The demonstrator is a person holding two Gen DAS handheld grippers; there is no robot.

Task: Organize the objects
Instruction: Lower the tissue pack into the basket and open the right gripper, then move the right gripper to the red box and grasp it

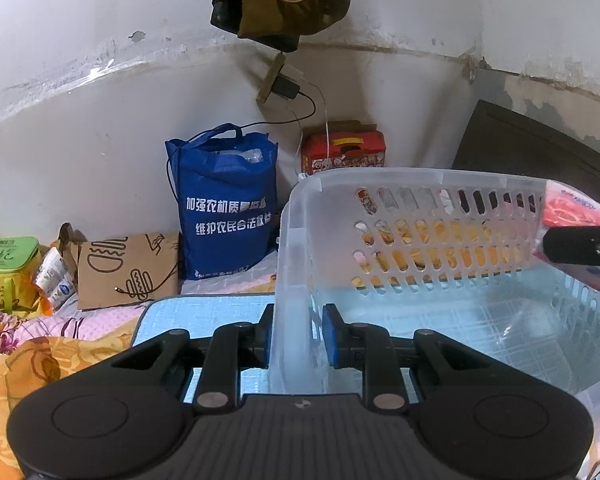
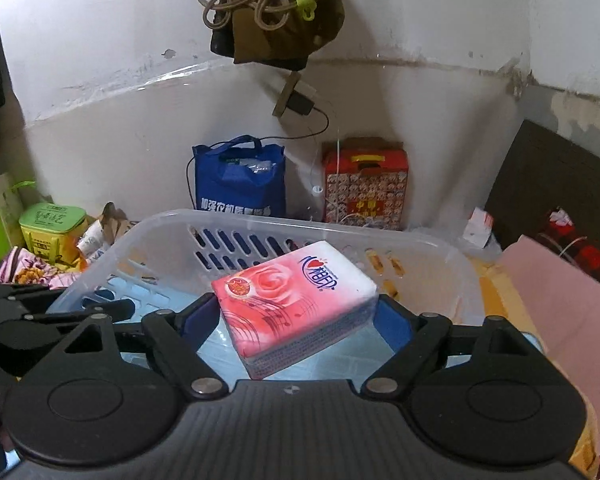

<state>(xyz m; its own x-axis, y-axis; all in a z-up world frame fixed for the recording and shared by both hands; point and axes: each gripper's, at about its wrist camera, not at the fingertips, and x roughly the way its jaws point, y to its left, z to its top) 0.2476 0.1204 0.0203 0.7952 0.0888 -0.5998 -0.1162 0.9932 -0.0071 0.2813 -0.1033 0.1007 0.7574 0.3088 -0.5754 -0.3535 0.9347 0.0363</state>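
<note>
Clamping the near-left wall of the clear plastic basket (image 1: 380,248), the left gripper (image 1: 296,336) has its blue pads pressed on both faces of the rim. Further right, the right gripper (image 2: 296,320) stands wide above the basket, the pink tissue pack (image 2: 292,304) between its pads, long axis running diagonally from near-left to far-right; whether they press it I cannot tell.

The pink tissue pack (image 1: 572,210) is cut off by the right edge in the left wrist view, and the basket wall (image 1: 440,240) hides its lower part. The red box (image 1: 344,152) sits half hidden behind the basket. The words on the blue bag (image 2: 240,184) are hidden low down by the basket rim.
</note>
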